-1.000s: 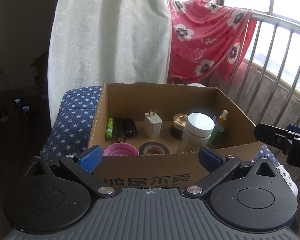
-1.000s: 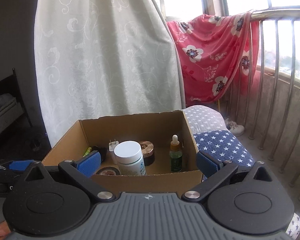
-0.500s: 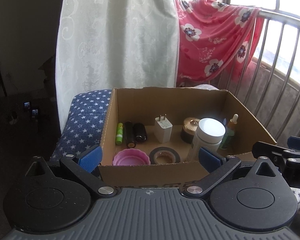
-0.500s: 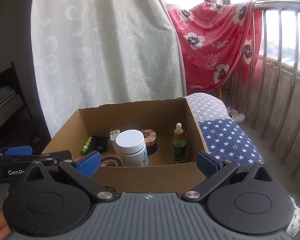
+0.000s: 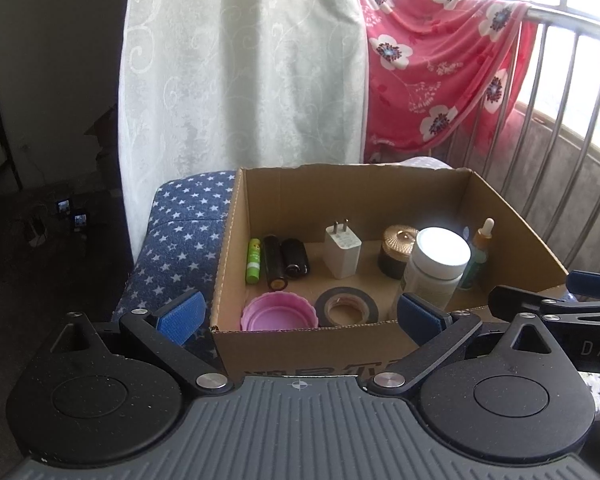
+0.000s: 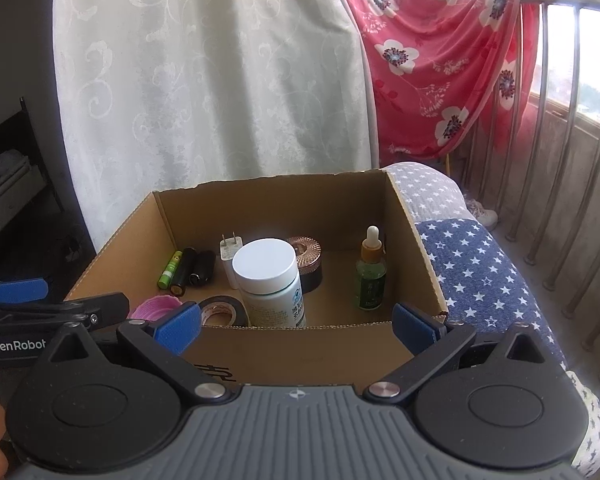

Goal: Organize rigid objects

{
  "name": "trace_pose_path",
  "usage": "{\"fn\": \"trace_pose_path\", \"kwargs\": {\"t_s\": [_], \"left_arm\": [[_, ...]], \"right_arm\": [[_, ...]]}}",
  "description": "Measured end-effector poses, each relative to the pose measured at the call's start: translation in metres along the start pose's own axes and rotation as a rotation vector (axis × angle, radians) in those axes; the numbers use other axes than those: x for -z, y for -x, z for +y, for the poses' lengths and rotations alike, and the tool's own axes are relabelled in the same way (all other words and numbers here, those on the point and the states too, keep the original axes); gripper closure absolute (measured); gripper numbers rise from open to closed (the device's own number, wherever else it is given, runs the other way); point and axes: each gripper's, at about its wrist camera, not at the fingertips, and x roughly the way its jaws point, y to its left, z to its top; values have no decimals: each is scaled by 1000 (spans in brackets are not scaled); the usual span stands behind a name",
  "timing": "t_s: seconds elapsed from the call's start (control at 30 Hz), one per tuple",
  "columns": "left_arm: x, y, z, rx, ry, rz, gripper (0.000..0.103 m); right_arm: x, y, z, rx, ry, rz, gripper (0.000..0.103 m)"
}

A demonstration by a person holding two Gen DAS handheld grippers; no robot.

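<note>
An open cardboard box [image 5: 300, 350] [image 6: 292, 354] sits on a star-patterned cushion. Inside are a white-lidded bottle [image 5: 436, 266] [image 6: 270, 280], a green dropper bottle [image 5: 476, 256] [image 6: 371, 272], a copper-lidded jar [image 5: 398, 246] [image 6: 306, 258], a white plug [image 5: 342, 248], a tape roll [image 5: 346, 306] [image 6: 220, 311], a pink lid [image 5: 278, 312], a green tube [image 5: 253, 260] and two black cylinders [image 5: 284, 260]. My left gripper [image 5: 300, 314] and right gripper [image 6: 296, 322] are open and empty, in front of the box's near wall.
The blue star cushion [image 5: 176, 248] [image 6: 476, 264] extends to both sides of the box. A white curtain [image 5: 240, 60] hangs behind. A red floral cloth [image 5: 440, 68] drapes over a metal railing [image 6: 572, 120] at the right.
Both grippers have drawn back and risen, so more of the box's inside shows. Each gripper now shows more of the other at its frame edge.
</note>
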Motion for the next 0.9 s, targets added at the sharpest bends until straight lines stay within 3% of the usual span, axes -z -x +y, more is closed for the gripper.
{"fn": "trace_pose_path", "kwargs": {"t_s": [0.9], "left_arm": [[3,-4,2,-3,-6,25,0]], "right_arm": [[3,-3,4,-2,-7,29,0]]}}
